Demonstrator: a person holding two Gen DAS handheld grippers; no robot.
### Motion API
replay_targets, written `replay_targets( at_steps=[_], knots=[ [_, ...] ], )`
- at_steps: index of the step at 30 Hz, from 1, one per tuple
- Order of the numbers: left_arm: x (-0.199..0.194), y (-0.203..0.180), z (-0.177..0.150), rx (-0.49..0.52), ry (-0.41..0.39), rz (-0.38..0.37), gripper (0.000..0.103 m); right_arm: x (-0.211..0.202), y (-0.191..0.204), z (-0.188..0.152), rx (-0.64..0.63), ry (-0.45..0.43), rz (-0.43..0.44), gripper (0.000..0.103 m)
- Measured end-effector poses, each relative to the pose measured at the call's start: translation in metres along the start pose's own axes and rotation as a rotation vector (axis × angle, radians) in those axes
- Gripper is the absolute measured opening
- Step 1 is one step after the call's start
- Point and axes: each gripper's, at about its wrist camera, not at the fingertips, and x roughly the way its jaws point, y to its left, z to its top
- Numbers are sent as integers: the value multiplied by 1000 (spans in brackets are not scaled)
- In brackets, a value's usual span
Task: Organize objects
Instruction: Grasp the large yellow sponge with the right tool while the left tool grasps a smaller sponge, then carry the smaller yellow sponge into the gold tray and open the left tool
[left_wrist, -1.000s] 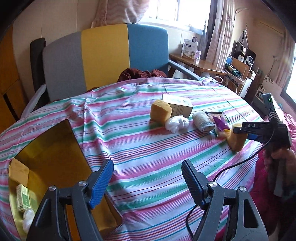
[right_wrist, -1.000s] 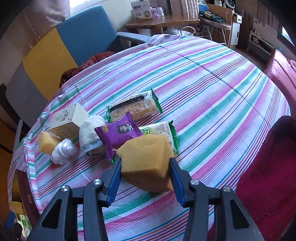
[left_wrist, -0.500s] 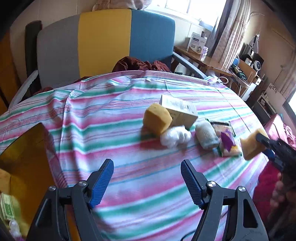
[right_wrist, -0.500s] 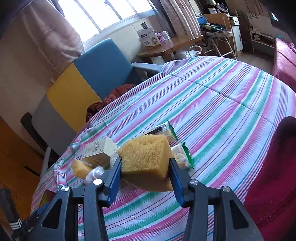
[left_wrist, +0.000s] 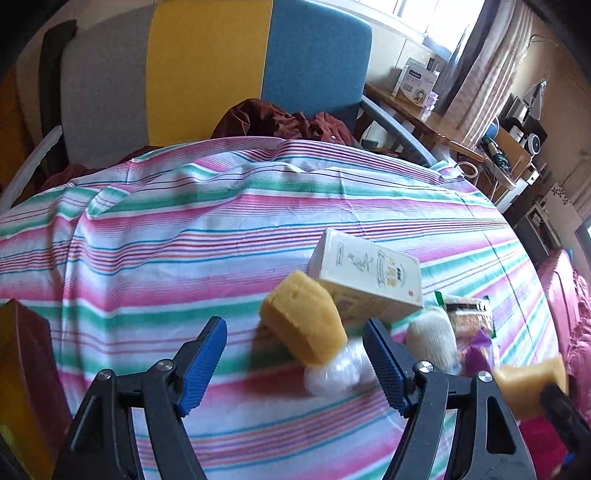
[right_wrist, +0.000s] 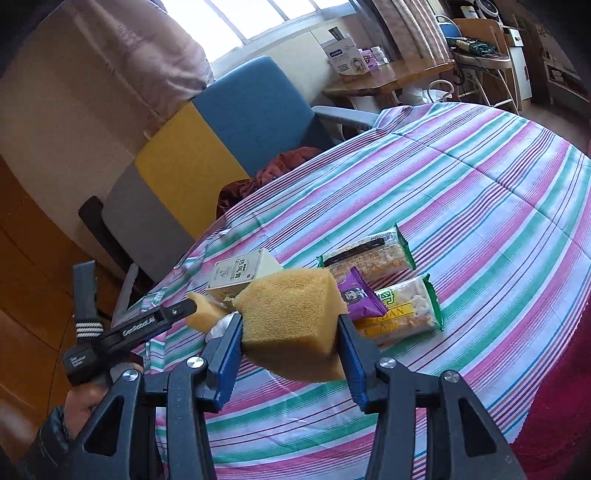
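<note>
My right gripper (right_wrist: 290, 343) is shut on a yellow sponge (right_wrist: 291, 321) and holds it above the striped tablecloth (right_wrist: 480, 206); that sponge also shows at the right edge of the left wrist view (left_wrist: 532, 380). My left gripper (left_wrist: 295, 358) is open, its jaws on either side of a second yellow sponge (left_wrist: 303, 325) that lies on the cloth. Beside that sponge are a cream box (left_wrist: 365, 277), a clear wrapped bundle (left_wrist: 336, 373) and a white cloth roll (left_wrist: 432, 339). Snack packets lie beyond: purple (right_wrist: 358, 295), yellow-green (right_wrist: 402, 310) and a cracker pack (right_wrist: 369, 251).
An open yellow-lined box (left_wrist: 22, 387) stands at the table's left edge. A grey, yellow and blue chair (left_wrist: 207, 70) with a dark red garment (left_wrist: 280, 122) stands behind the table. A wooden desk (right_wrist: 391, 77) is by the window. A red fabric (right_wrist: 554, 406) lies at the right.
My left gripper has moved forward and right, up to the yellow sponge on the cloth. My right gripper has lifted its sponge and swung it left toward the left gripper.
</note>
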Motion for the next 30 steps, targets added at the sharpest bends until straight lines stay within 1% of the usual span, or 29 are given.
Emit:
replay_targets(
  at_steps=[2, 3, 4, 5, 6, 8, 12, 16, 25, 30],
  knots=[
    [14, -2, 6, 2, 20, 29, 76, 1, -1, 0, 4, 4, 1, 49],
    [20, -2, 7, 6, 28, 29, 75, 2, -2, 0, 6, 6, 0, 49],
    [26, -2, 8, 13, 36, 31, 66, 2, -2, 0, 7, 8, 0, 49],
    [31, -2, 8, 21, 44, 31, 49, 2, -2, 0, 7, 10, 1, 49],
    [36, -2, 8, 26, 54, 3, 48, 2, -2, 0, 6, 9, 1, 49],
    [32, -2, 7, 22, 33, -3, 44, 2, -2, 0, 4, 8, 1, 49],
    [20, 1, -3, 38, 15, 0, 43, 2, -2, 0, 1, 9, 5, 49],
    [3, 12, -14, 15, 2, -9, 43, 3, -1, -1, -5, 16, 2, 49],
    [-63, 26, -49, 58, -79, -24, 43, 8, 4, -4, -29, 39, -34, 49],
    [-91, 39, -64, 40, -99, -40, 43, 9, 4, -5, -33, 44, -71, 49]
  ],
)
